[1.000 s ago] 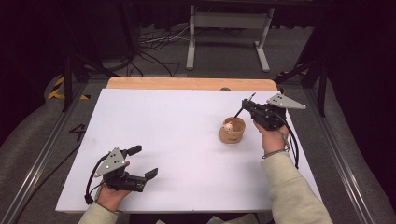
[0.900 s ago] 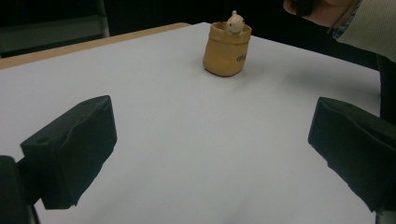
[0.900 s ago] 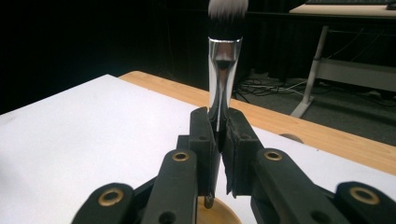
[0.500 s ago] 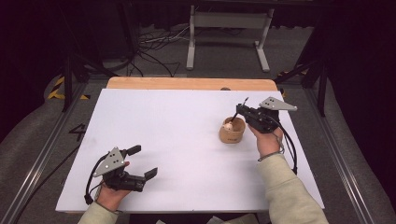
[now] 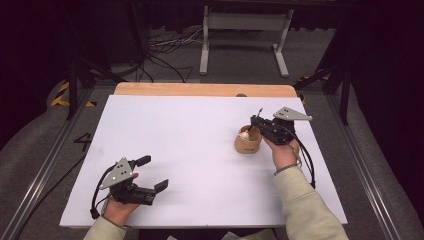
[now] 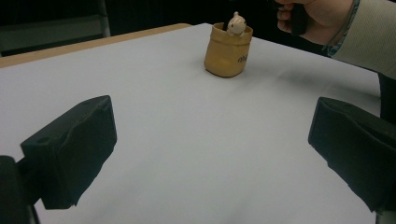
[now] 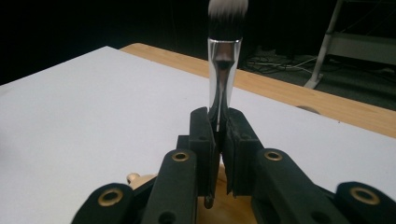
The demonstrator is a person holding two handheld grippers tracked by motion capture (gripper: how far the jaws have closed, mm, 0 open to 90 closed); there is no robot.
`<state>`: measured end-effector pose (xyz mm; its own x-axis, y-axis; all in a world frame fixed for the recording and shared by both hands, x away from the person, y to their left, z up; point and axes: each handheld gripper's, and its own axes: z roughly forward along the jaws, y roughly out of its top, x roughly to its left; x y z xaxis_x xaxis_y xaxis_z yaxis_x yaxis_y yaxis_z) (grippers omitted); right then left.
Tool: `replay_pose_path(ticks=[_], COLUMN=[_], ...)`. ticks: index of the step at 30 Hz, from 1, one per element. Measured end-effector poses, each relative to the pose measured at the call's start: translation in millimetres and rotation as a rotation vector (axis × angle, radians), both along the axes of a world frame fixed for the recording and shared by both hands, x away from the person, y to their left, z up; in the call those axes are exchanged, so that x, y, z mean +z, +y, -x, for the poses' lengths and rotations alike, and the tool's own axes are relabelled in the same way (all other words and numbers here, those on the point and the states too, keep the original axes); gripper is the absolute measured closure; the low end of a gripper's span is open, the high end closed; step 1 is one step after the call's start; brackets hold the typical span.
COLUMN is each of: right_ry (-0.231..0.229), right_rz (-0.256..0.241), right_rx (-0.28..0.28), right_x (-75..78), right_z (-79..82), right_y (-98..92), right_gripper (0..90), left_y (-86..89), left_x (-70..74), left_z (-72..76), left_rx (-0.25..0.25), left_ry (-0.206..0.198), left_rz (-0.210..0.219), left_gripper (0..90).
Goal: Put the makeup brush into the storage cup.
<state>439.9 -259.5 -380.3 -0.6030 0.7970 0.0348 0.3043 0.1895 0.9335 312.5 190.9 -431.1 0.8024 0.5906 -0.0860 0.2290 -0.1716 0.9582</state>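
Note:
A small tan cup point(image 5: 247, 145) stands on the white table sheet point(image 5: 200, 140), right of centre, with a pale little figure point(image 5: 244, 134) poking out of it. My right gripper point(image 5: 256, 122) hovers just over the cup's right rim, shut on a makeup brush point(image 5: 259, 112). In the right gripper view the jaws point(image 7: 218, 122) clamp the brush's silver ferrule point(image 7: 224, 65), bristles pointing up, and the cup point(image 7: 233, 207) lies right below. My left gripper point(image 5: 152, 173) rests open near the front left edge, nothing between its jaws point(image 6: 212, 126). The cup point(image 6: 227, 51) shows far ahead of them.
A wooden board point(image 5: 200, 90) borders the sheet's far edge. Beyond it on the floor stand a metal frame point(image 5: 245, 35) and cables point(image 5: 160, 55). Metal rails run along both sides of the table. The sheet's middle and left are bare.
My right gripper has carried the brush left and slightly nearer, from beside the cup to over its rim. The left gripper has stayed put.

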Motion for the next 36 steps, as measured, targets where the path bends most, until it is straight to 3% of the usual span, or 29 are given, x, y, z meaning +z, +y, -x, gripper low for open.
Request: replay_pose_path(ticks=[9, 10, 12, 16, 18, 28, 36], right_ry=[-0.002, -0.005, -0.011, -0.056, -0.072, -0.13, -0.169], right_rz=[-0.001, -0.019, -0.036, -0.067, -0.077, -0.092, -0.073], right_rx=[0.008, 0.003, 0.015, 0.02, 0.015, 0.052, 0.09], right_x=[-0.7, 1.1, 2.6, 10.5, 14.6, 33.5, 36.4], right_z=[0.5, 2.0, 2.8, 8.2, 11.4, 37.7, 57.8], right_y=[2.3, 1.7, 0.9, -1.9, -4.1, -18.5, -29.0], right_gripper=[82.0, 72.7, 68.2, 38.4, 29.0, 19.2, 13.0], left_y=[-0.5, -0.3, -0.3, 0.0, 0.3, 0.3, 4.5], left_x=[-0.2, -0.3, -0.3, -0.2, -0.2, -0.2, -0.1], left_z=[0.1, -0.3, -0.4, -0.9, -1.0, -0.6, -0.2], left_rx=[0.0, -0.002, -0.003, -0.002, -0.002, 0.002, 0.01], left_ry=[0.014, 0.013, 0.014, 0.012, 0.013, 0.013, 0.012], left_rz=[0.009, 0.006, 0.005, 0.007, 0.007, 0.01, 0.015], left_gripper=[1.8, 1.9, 1.9, 1.9, 1.9, 1.8, 1.7])
